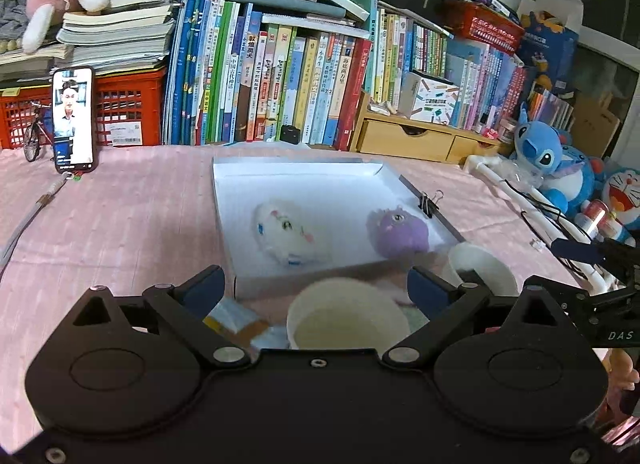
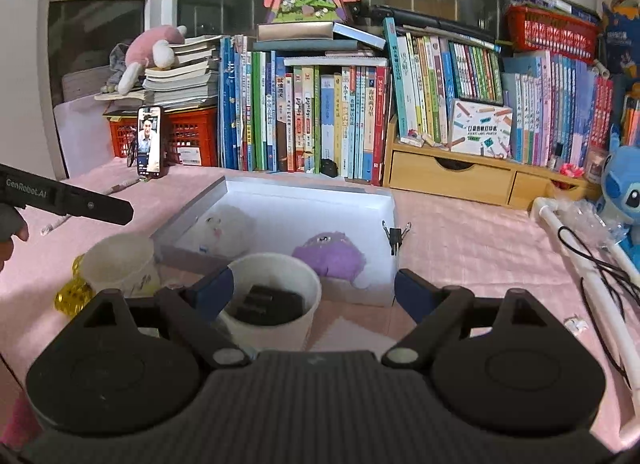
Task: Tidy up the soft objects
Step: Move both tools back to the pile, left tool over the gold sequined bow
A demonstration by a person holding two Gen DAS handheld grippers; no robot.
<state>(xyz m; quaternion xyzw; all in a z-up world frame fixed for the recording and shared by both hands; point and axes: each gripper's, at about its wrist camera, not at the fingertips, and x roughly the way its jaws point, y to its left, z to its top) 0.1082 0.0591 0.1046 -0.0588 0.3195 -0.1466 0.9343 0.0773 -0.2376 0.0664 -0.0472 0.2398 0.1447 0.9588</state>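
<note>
left wrist: pink tablecloth (image 1: 132, 215), bookshelf (image 1: 280, 83) behind.

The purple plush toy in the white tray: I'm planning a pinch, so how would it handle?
The fuzzy purple plush toy probably squashes and feels light. Its rounded shape might roll slightly, though the shallow white tray should contain it.

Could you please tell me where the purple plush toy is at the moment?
The purple plush toy lies inside the white tray, in its near right corner in both wrist views, beside the black binder clip and right of the white plush toy.
</note>
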